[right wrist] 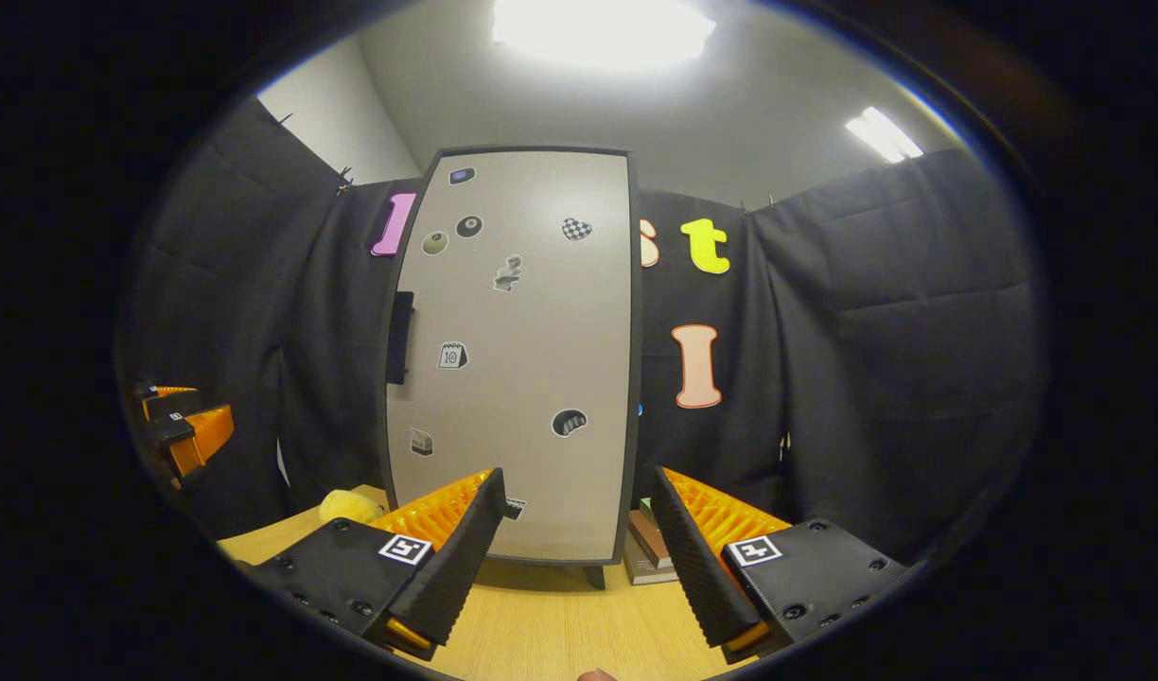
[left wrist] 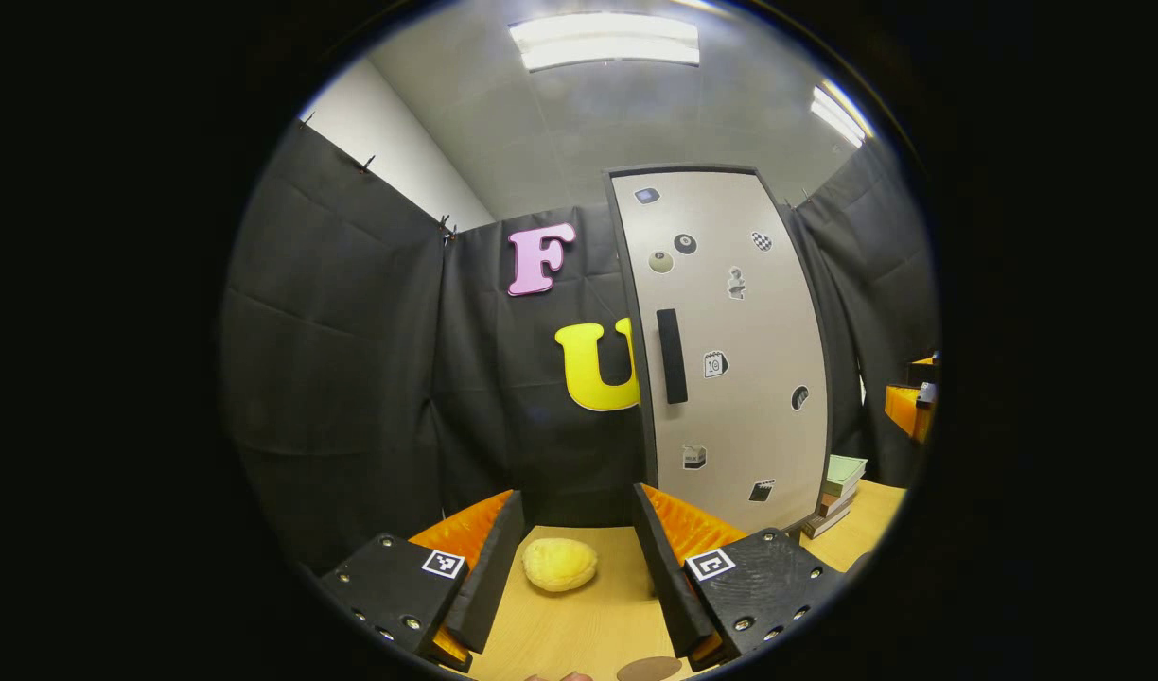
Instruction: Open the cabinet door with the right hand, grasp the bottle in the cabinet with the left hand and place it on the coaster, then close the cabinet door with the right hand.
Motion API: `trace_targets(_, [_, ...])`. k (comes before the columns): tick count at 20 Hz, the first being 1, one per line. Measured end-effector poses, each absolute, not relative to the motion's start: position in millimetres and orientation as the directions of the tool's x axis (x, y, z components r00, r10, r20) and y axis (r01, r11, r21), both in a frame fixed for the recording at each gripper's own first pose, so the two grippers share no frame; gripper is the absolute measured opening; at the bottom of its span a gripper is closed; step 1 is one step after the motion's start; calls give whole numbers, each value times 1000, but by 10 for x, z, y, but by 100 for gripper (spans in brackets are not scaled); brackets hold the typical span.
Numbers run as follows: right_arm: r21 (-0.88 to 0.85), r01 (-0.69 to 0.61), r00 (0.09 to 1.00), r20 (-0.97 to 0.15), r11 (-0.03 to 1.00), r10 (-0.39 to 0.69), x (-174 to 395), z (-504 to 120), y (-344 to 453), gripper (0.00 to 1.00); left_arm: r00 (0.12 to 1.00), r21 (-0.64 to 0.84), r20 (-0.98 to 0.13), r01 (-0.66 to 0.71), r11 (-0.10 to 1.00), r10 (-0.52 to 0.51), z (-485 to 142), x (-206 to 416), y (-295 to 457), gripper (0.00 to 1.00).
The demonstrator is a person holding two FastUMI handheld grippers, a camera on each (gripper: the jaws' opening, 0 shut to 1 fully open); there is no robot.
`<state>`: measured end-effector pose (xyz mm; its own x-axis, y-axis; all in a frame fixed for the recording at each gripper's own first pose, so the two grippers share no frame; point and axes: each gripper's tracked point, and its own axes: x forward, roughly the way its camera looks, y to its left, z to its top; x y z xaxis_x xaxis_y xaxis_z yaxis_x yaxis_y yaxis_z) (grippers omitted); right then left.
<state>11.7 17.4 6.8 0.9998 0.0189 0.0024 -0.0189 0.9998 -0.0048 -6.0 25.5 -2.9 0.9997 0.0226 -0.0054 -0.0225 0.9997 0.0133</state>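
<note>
Two grippers, left (left wrist: 579, 558) and right (right wrist: 570, 558), jaws released; door (right wrist: 513, 350) closed. Right should grip handle (right wrist: 401, 337) at door's left edge squarely.

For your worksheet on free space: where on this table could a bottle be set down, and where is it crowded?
Bare table lies in front of the yellow sponge, between the left gripper fingers, and before the closed cabinet between the right gripper fingers. It is crowded beside the cabinet, where the stacked books sit.
</note>
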Motion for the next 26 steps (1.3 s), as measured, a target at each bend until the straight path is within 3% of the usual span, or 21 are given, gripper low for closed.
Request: trace_targets(26, [-11, -250, 968, 37, 968, 250, 1256, 970, 1836, 97, 963, 75, -35, -265, 961, 268, -343, -316, 1993, 67])
